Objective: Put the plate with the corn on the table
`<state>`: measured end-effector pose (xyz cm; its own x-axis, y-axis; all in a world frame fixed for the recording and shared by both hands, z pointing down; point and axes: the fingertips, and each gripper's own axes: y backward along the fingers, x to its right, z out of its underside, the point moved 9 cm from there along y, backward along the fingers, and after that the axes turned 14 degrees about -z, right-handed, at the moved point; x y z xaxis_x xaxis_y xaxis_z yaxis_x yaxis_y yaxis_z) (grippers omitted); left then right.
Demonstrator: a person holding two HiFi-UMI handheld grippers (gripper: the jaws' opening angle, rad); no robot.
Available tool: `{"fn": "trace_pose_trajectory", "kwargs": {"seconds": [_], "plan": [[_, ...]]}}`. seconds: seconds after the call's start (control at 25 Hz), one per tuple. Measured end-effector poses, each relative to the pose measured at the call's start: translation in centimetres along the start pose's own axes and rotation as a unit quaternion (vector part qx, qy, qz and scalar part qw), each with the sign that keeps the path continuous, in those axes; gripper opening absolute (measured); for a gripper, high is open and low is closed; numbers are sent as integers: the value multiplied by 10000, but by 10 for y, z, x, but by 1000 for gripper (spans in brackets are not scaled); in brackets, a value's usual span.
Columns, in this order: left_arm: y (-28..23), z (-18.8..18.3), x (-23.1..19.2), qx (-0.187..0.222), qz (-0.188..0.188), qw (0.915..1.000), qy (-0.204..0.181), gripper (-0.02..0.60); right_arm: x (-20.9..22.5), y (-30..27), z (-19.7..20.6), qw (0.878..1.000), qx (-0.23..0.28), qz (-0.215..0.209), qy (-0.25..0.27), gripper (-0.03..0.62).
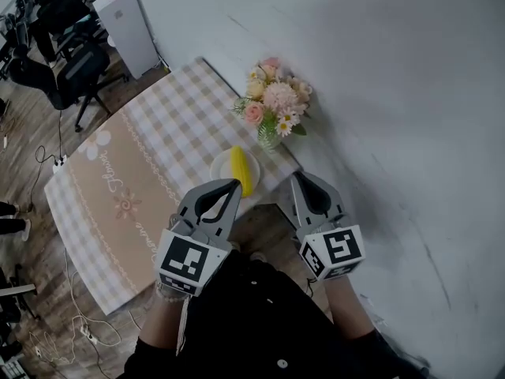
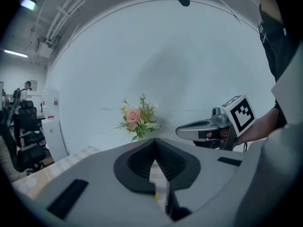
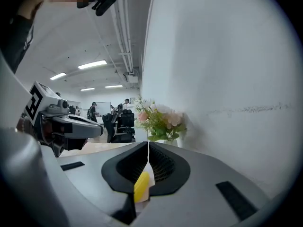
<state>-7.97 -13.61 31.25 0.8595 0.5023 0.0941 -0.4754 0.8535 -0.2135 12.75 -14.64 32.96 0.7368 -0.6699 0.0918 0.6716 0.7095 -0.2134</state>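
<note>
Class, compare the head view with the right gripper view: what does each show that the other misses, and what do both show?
Only the head view shows the whole plate, the white cabinet and the right tool from outside. Only the right gripper view shows the ceiling lights and distant people. Both show the flowers, the corn and the left tool.

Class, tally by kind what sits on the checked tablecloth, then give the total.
plate: 1
corn cob: 1
vase of flowers: 1
Total: 3
</note>
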Motion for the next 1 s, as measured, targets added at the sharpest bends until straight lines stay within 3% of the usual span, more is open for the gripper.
{"fn": "trace_pose_trajectory", "kwargs": {"seconds": [0.2, 0.48, 1.0], "plan": [[7, -6, 4, 46, 39, 10000, -45, 14, -6, 8, -14, 9989, 66, -12, 463, 44], [16, -10, 7, -84, -30, 10000, 19, 14, -6, 18, -20, 9987, 122, 54, 500, 44], [14, -8, 8, 3, 23, 9998, -199, 14, -15, 13, -18, 9971, -52, -94, 755, 43]]}}
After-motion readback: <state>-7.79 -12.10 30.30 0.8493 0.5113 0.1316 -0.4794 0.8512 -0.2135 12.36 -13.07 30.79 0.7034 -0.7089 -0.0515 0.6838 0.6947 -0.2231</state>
